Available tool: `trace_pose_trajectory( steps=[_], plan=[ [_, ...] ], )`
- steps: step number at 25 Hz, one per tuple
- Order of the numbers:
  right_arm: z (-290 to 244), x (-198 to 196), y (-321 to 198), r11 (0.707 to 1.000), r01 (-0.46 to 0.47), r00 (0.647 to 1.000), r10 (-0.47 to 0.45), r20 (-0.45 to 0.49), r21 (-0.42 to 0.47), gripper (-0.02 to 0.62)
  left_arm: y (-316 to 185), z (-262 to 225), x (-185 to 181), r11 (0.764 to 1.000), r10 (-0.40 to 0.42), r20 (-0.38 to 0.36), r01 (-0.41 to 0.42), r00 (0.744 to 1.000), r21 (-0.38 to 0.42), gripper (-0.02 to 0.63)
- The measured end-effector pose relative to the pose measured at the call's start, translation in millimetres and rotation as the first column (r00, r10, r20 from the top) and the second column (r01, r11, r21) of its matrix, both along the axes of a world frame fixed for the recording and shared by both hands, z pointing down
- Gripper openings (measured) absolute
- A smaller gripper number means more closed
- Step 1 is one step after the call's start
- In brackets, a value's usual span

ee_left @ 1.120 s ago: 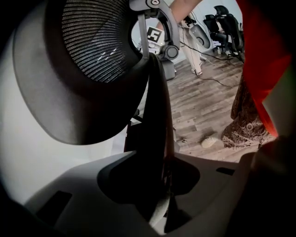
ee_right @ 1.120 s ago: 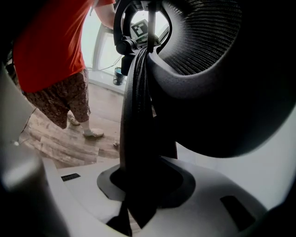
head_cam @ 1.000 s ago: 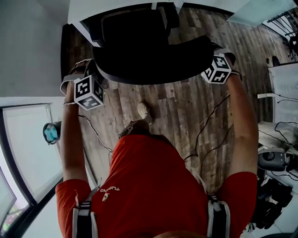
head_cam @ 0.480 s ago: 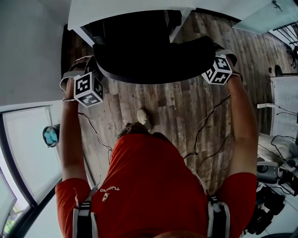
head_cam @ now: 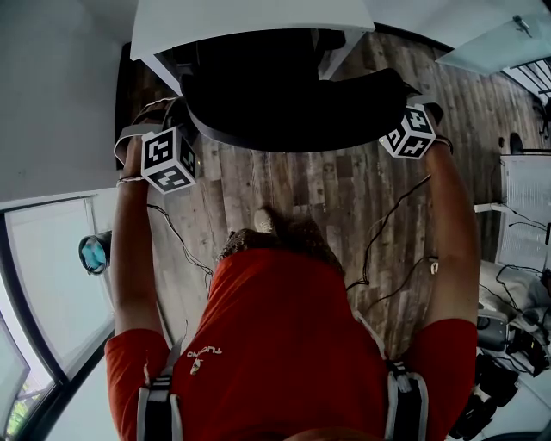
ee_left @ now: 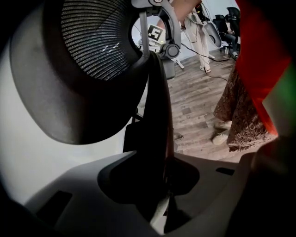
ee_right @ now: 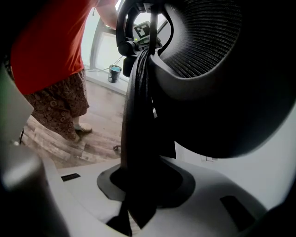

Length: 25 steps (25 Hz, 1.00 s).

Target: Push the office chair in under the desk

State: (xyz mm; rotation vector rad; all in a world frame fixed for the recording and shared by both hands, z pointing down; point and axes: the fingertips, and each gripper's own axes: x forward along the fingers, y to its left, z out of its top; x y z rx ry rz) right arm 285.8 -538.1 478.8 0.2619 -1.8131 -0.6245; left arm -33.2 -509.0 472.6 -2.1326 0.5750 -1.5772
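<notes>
Holds the black mesh-backed office chair (head_cam: 293, 103) by its backrest rim, clamped in the left gripper (head_cam: 179, 121) at one end and the right gripper (head_cam: 401, 93) at the other, seat partly under the white desk (head_cam: 250, 21).

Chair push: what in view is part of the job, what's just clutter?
Job: office chair, gripped at the backrest edge by left tongs and right tongs; desk.
Clutter: floor cables; teal container by the window; equipment pile at right.
</notes>
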Motion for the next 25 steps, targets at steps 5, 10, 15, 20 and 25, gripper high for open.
trace_pose_trajectory(
  steps=[5,10,15,20,25],
  plan=[
    [-1.1,3.1,-18.1,1.000,0.009,1.000,-0.009,-0.001,-0.002,0.115,-14.9,-1.7,3.1,1.000,-0.009,-0.003,0.009,1.000,0.018,0.130],
    [1.2,3.3,-42.2,1.000,0.014,1.000,-0.014,0.006,-0.002,0.115,-40.0,-1.2,2.6,0.999,-0.023,0.005,0.022,1.000,0.038,0.138],
    [5.0,0.0,-73.1,1.000,0.026,1.000,-0.026,0.003,0.001,0.115,-67.8,5.4,-4.0,0.998,-0.064,0.015,0.064,0.998,0.000,0.140],
    [20.7,12.2,-105.2,0.999,0.031,0.999,-0.032,-0.018,-0.027,0.115,-98.8,9.5,-4.5,0.995,-0.101,0.024,0.102,0.995,-0.011,0.143],
    [15.8,2.4,-130.2,0.999,0.036,0.999,-0.036,-0.006,-0.030,0.115,-130.9,9.1,-9.4,0.994,-0.111,0.033,0.112,0.993,-0.011,0.147]
  ],
)
